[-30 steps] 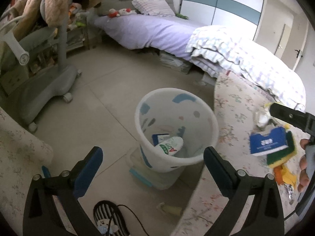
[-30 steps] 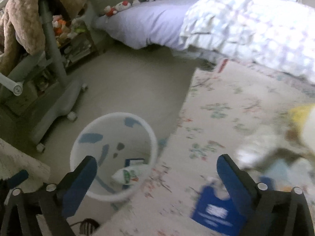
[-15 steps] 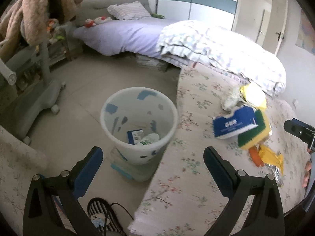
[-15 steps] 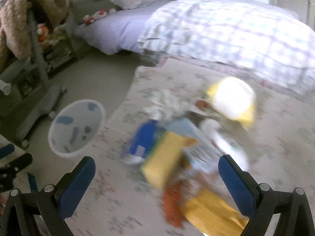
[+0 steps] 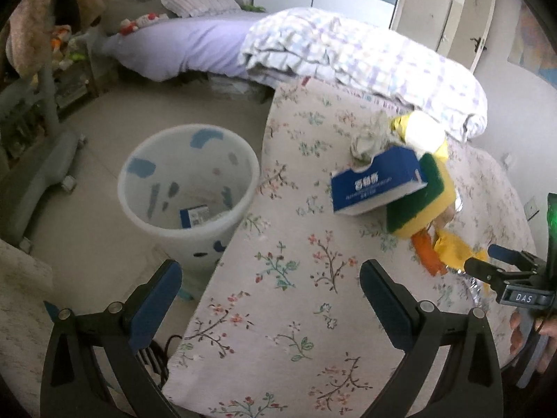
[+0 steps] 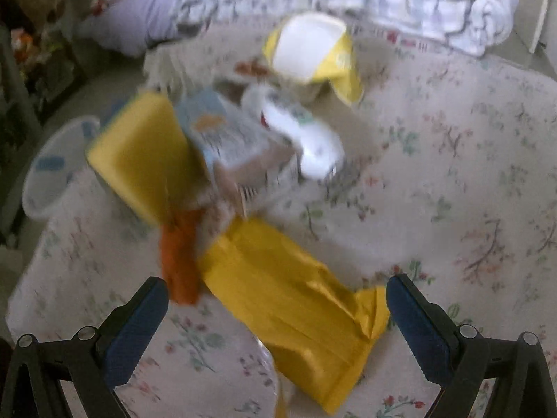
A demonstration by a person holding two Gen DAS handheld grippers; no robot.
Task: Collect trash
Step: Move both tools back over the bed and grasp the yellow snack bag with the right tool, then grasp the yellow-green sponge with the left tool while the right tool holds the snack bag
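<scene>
— Where's the yellow wrapper [image 6: 296,310] lying?
— Flat and creased on the floral worktop [image 6: 470,181], long axis slanting toward the pile, between the right claw's [image 6: 276,317] spread fingers.
— The left claw [image 5: 269,299]?
— Spread, empty.

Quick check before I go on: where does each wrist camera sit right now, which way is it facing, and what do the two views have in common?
Left wrist: above the floral table edge, facing the bed; open left gripper in front, right gripper and fingers at right.
Right wrist: low over the table, blurred, facing the trash pile; open right gripper straddles the yellow bag.
Shared: white bin, yellow sponge, orange scrap, quilt.
</scene>
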